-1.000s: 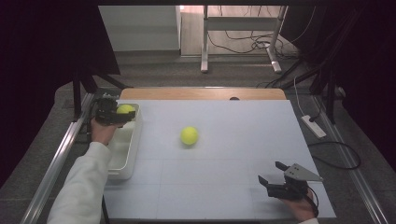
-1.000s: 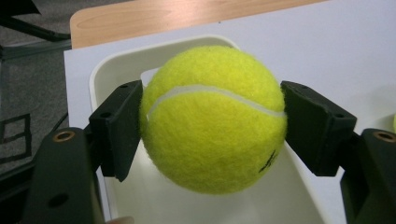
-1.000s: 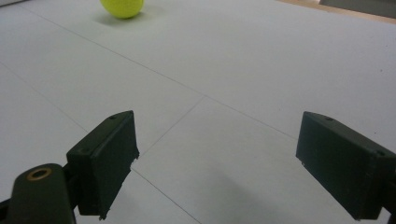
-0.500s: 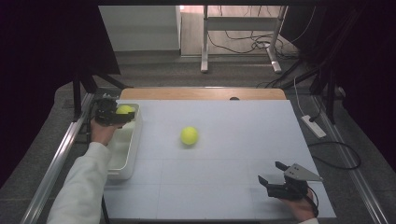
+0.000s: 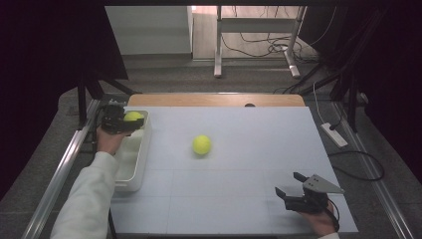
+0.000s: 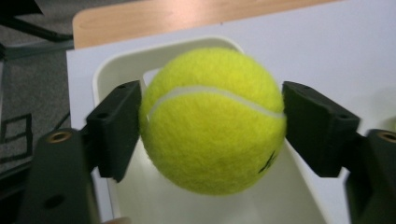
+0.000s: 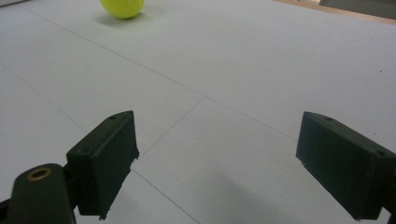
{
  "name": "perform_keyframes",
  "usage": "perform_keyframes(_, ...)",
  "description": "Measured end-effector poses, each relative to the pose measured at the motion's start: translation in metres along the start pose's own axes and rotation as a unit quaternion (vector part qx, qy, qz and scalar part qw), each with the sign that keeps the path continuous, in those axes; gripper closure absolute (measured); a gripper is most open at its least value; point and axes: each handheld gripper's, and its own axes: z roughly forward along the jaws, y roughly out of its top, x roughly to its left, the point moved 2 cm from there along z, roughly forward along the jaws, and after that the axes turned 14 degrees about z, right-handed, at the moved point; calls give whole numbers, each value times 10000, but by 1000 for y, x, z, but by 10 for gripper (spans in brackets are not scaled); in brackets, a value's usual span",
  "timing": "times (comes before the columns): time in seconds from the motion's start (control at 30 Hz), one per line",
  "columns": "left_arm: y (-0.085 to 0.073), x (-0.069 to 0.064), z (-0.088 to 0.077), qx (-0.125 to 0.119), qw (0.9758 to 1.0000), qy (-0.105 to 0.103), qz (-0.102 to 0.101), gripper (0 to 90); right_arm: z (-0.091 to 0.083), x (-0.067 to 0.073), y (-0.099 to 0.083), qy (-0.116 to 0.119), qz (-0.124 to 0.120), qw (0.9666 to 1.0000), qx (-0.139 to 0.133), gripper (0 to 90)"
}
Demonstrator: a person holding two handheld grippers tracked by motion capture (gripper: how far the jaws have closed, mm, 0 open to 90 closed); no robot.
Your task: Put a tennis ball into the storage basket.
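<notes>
The left tool (image 5: 130, 121) hangs over the far end of a white bin (image 5: 135, 169) that sits at the left edge of the table (image 5: 239, 209). A yellow tennis ball (image 6: 212, 119) sits between its black jaws above the bin's hollow. The jaws have just been opening: in the left gripper view the right jaw stands slightly off the ball's felt, while the left jaw lies against or just beside it, so the grip looks let go. A white sleeve (image 5: 82, 204) leads up to the hand behind this tool.

A second tennis ball (image 5: 201, 145) rests on the bare table near its middle, well apart from the bin.

The right tool (image 5: 291, 188) rests at the near right corner of the table, its jaws spread wide with nothing between them; the second ball shows far off at the top of the right gripper view.
</notes>
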Motion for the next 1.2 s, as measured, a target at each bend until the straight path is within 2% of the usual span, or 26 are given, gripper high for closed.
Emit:
perform_keyframes(0.13, 3, 0, -6, -176, 9998, -115, -45, 81, 0, 0, 0, -7, 0, 10000, -1, 123)
perform_keyframes(0.23, 3, 0, -10, -366, 9990, -229, -80, 84, 0, 0, 0, -4, -4, 10000, 3, 123)
perform_keyframes(0.4, 4, -3, -16, -520, 9981, -327, -79, 86, 0, 0, 0, -8, 3, 10000, 0, 122)
perform_keyframes(0.47, 6, -5, -20, -627, 9971, -429, -101, 85, 0, 0, 0, -10, 1, 10000, 2, 123)
perform_keyframes(0.67, 8, -12, -28, -784, 9959, -450, 36, 84, 0, 0, 0, -11, 0, 10000, 0, 123)
perform_keyframes(0.87, 7, -20, -39, -1089, 9925, -547, 118, 96, 0, 0, 0, -14, -3, 10000, -3, 123)
perform_keyframes(1.07, 4, -28, -46, -1218, 9900, -672, 235, 96, 0, 1, 0, -18, -10, 10000, -5, 122)
perform_keyframes(1.2, 4, -30, -49, -1278, 9887, -748, 233, 96, 0, 1, 0, -13, -16, 10000, -4, 123)
